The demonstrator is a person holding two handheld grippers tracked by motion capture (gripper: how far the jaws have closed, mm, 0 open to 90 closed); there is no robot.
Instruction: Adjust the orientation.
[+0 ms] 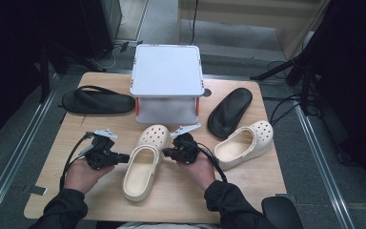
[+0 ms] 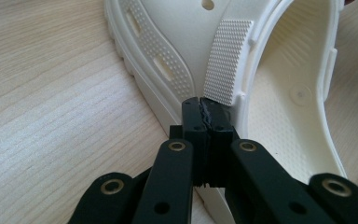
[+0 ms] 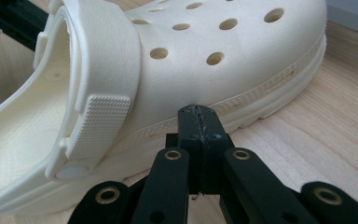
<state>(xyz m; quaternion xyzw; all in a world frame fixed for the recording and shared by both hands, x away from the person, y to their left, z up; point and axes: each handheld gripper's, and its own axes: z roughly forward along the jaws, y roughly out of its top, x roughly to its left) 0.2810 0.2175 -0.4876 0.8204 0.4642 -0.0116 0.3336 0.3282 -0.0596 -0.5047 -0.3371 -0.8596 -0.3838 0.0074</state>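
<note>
Nearest the camera, two sleeved forearms hold the grippers on either side of a cream clog (image 1: 143, 171) at the table's (image 1: 52, 157) front middle. The left gripper (image 1: 127, 157), jaws together and empty, points at its outer wall; the right gripper (image 1: 164, 152), likewise closed, meets the opposite side.

no readable text, labels, brands or numbers on anything in view

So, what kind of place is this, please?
Probably a lab or workshop set up for recording, not a home: a small wooden table on grey floor, cables and dark stands around it, shoes laid out beside a grey shelf.
</note>
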